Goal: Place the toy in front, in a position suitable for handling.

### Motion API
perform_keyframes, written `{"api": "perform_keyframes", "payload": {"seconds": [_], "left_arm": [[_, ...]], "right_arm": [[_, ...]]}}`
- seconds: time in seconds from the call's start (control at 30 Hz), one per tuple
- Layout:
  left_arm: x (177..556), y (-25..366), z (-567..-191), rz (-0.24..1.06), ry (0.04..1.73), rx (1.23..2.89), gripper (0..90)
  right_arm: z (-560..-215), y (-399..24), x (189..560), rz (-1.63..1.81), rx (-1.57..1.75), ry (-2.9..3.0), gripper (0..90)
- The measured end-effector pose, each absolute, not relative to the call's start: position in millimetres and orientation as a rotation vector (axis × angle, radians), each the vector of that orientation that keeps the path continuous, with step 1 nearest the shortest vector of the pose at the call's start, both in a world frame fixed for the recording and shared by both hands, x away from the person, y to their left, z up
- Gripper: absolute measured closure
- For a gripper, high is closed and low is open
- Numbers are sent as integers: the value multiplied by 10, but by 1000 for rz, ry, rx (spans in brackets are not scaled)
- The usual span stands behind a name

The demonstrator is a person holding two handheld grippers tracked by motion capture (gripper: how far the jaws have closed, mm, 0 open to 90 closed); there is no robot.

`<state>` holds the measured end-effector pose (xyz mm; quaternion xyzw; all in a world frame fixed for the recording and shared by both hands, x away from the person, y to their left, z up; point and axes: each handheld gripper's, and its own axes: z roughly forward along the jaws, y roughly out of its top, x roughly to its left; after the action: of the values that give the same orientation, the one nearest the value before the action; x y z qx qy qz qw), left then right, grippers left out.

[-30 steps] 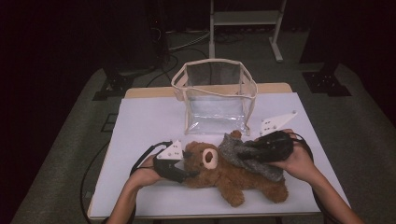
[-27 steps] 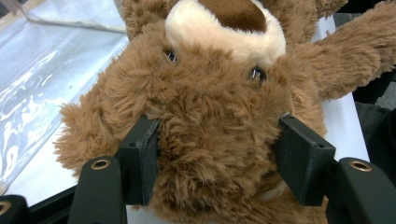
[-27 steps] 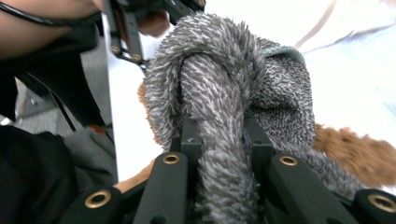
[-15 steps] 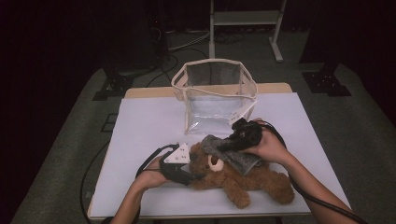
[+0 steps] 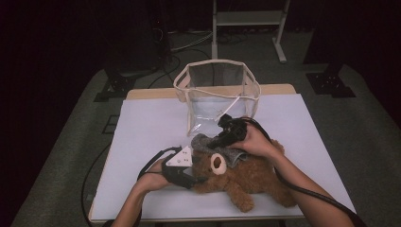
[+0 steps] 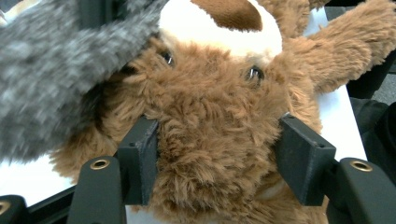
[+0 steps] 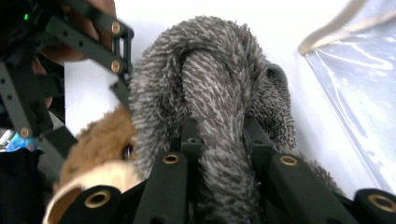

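Table with a white top fills the middle of the high view, and a brown teddy bear lies on its back near the front edge. A clear plastic bag with a cream rim stands upright behind the bear, just beyond its head. The left gripper rests on the table at the bear's head, its jaws on either side of it. The right gripper sits above the bear's head and holds a grey fuzzy cloth that drapes over the top of the head, near the foot of the bag.

Seen from the left gripper view, the teddy bear faces the camera upside down, and the two black jaws press into the fur on both sides of its head, having just opened a little. The grey cloth hangs blurred at the upper left, touching the bear.

Seen from the right gripper view, the jaws are pinched tight on a fold of the grey cloth, which rises between them. The bear's face shows at lower left, the left gripper beside it, and the bag at right.
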<state>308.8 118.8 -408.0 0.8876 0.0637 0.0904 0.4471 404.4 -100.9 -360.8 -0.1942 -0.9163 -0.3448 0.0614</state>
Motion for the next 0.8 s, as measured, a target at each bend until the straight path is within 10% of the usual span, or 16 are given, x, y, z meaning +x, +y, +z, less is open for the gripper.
{"api": "perform_keyframes", "payload": {"seconds": [0.8], "left_arm": [[3208,1218,-4040,263,291,2137,338]], "right_arm": [[-3425,-1643,3278,-1124,-539,-2882,744]]}}
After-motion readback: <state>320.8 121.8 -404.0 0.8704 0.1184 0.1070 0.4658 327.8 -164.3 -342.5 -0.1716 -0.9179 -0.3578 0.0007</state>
